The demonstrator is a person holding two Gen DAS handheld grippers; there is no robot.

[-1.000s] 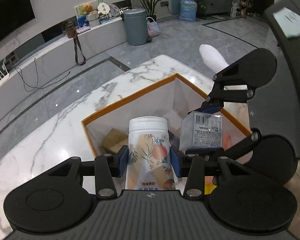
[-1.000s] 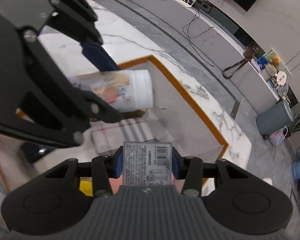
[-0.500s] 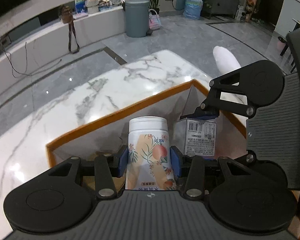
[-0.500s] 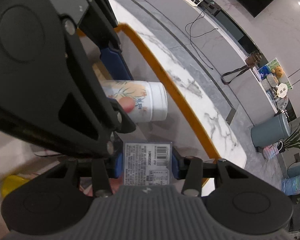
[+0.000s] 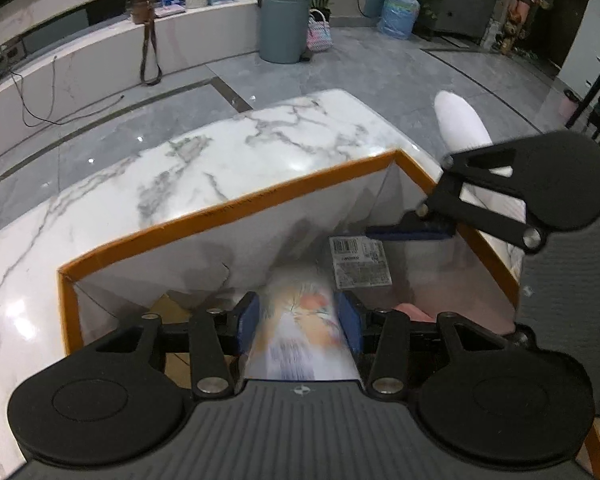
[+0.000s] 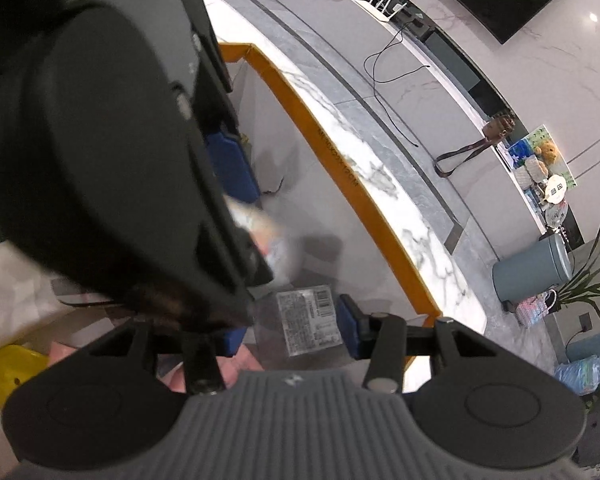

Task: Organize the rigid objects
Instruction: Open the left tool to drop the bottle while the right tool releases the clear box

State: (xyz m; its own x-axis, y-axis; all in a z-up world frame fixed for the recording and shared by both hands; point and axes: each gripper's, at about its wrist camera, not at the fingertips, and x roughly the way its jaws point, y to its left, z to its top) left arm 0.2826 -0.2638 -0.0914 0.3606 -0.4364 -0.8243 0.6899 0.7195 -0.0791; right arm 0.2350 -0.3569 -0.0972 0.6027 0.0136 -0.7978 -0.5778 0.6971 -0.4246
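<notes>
My left gripper [image 5: 298, 322] still pinches the bottle [image 5: 300, 332], now tipped down into the box [image 5: 236, 210]. My right gripper [image 6: 290, 330] has spread, leaving the clear packet [image 6: 308, 320] loose inside, against the far wall on the counter [image 5: 204, 168].

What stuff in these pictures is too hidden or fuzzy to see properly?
- Bottle: motion-blurred in the left wrist view, so its label cannot be read.
- Clear box: its label print is too small in both views.
- Bin floor: mostly covered by the left gripper in the left view and by the same gripper's black body in the right view.
- Yellow thing: cut off behind the right gripper.
</notes>
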